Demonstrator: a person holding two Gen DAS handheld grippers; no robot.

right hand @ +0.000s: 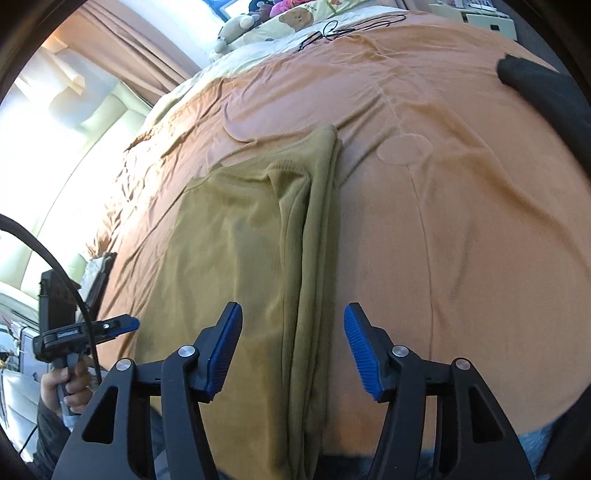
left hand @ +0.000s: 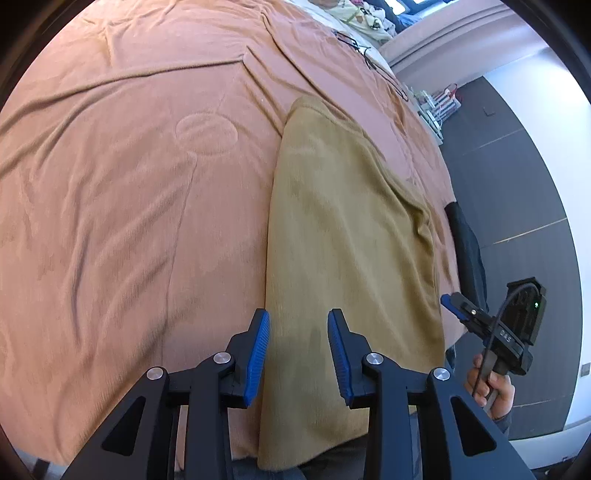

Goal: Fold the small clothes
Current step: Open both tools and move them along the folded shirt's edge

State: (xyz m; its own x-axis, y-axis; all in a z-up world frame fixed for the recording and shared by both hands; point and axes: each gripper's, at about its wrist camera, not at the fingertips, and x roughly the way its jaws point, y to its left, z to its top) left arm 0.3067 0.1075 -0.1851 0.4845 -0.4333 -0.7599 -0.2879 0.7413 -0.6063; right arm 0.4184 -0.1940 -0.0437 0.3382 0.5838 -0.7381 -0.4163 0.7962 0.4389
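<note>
An olive-tan garment [left hand: 351, 229] lies flat on the orange bedspread [left hand: 129, 184], folded lengthwise into a long strip. My left gripper [left hand: 299, 325] hovers over its near left edge, blue pads apart, no cloth pinched. In the right wrist view the garment [right hand: 236, 251] shows its folded edge stacked in layers down the middle. My right gripper [right hand: 293, 317] stands open above that folded edge, nothing between its pads. Each view also shows the other gripper at the side, held in a hand: the right gripper [left hand: 458, 306] and the left gripper [right hand: 125, 325].
The orange bedspread [right hand: 443, 221] is wrinkled. A black cable [right hand: 343, 29] and plush toys [right hand: 236, 26] lie at the bed's far end. A dark item [right hand: 535, 81] sits at the right. Dark floor [left hand: 517, 184] borders the bed; curtains and a bright window [right hand: 74, 92] stand beyond.
</note>
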